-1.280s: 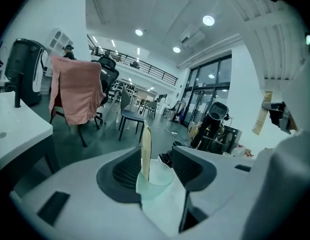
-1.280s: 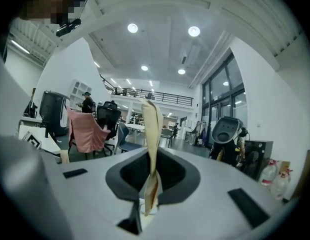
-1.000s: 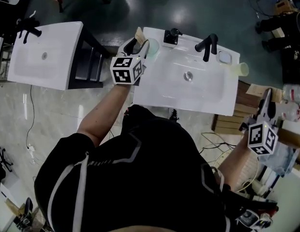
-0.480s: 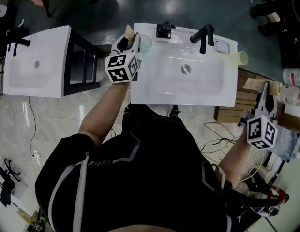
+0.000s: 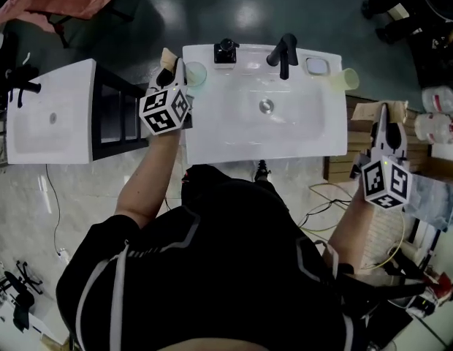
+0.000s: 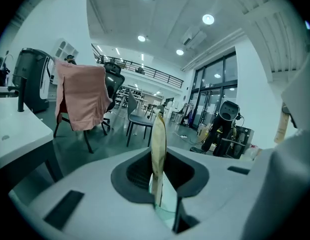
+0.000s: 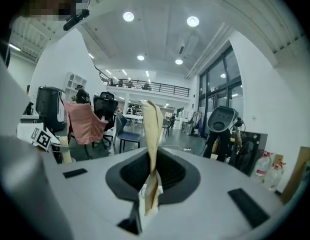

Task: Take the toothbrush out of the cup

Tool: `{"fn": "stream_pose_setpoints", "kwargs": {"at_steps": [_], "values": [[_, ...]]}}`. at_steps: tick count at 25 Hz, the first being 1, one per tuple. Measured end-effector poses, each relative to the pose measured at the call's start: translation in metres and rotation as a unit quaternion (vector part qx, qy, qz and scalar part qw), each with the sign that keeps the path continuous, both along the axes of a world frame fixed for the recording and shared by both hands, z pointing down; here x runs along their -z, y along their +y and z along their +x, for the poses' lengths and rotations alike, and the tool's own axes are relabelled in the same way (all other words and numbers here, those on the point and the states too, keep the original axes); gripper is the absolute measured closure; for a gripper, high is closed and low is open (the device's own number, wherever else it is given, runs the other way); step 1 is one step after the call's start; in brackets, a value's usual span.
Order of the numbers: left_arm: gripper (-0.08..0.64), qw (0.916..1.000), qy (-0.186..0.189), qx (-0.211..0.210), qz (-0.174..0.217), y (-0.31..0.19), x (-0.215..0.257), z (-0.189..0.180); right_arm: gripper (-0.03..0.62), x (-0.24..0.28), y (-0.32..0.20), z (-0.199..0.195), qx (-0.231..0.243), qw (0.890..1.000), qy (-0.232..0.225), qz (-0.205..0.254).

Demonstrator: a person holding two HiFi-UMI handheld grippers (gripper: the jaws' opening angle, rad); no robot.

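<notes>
A pale green see-through cup [image 5: 196, 74] stands on the back left corner of the white sink [image 5: 234, 134]. My left gripper [image 5: 172, 63] is at the cup's left rim. Its jaws have just been closing. In the left gripper view the tan pads [image 6: 158, 139] stand together, with a strip of the cup's greenish wall [image 6: 167, 199] pinched low between them. I see no toothbrush in any view. My right gripper [image 5: 386, 123] hangs off the sink's right side, over boxes. It is shut with nothing in it, and its tan pads [image 7: 152, 129] are pressed flat together.
A black tap [image 5: 283, 53], a black dispenser [image 5: 226, 50], a soap dish [image 5: 316, 66] and a yellowish cup [image 5: 350, 79] line the sink's back edge. A second white sink [image 5: 47, 119] stands at the left behind a dark rack [image 5: 120, 115]. Cardboard boxes [image 5: 372, 112] and water bottles [image 5: 438, 126] crowd the right.
The left jaws, wide open around the cup's rim a second ago, have closed onto it. The right gripper has stayed shut at the right. The whole head view has shifted.
</notes>
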State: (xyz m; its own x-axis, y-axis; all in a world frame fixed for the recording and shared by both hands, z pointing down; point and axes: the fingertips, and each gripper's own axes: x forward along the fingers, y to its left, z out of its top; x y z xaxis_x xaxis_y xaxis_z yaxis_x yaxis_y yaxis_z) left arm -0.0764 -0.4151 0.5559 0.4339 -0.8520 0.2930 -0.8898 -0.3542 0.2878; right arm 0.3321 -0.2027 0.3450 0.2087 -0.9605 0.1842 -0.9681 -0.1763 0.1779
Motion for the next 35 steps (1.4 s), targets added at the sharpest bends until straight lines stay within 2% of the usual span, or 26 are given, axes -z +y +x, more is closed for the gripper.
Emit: {"fn": "stream_pose_setpoints", "kwargs": {"at_steps": [3, 8, 14, 18, 26, 31, 35], "values": [[0.511, 0.9999, -0.009, 0.005, 0.007, 0.000, 0.009, 0.002, 0.563, 0.002, 0.000, 0.007, 0.006, 1.000, -0.010, 0.004], [0.511, 0.9989, 0.002, 0.010, 0.046, 0.003, 0.041, 0.005, 0.563, 0.006, -0.002, 0.025, 0.021, 0.999, -0.022, 0.015], [0.511, 0.9970, 0.007, 0.013, 0.076, 0.019, 0.099, 0.012, 0.563, 0.016, -0.014, 0.045, 0.055, 0.997, -0.045, 0.028], [0.511, 0.9948, -0.009, 0.022, 0.099, 0.030, 0.130, 0.011, 0.563, 0.022, -0.021, 0.056, 0.078, 0.994, -0.060, 0.038], [0.514, 0.9925, -0.017, 0.001, 0.121, 0.058, 0.183, 0.029, 0.563, 0.030, -0.042, 0.074, 0.121, 0.988, -0.080, 0.051], [0.515, 0.9913, -0.016, 0.004, 0.130, 0.080, 0.211, 0.034, 0.563, 0.040, -0.054, 0.070, 0.150, 0.984, -0.077, 0.059], [0.520, 0.9903, -0.005, -0.014, 0.138, 0.098, 0.227, 0.041, 0.563, 0.039, -0.062, 0.059, 0.168, 0.982, -0.073, 0.054]]}}
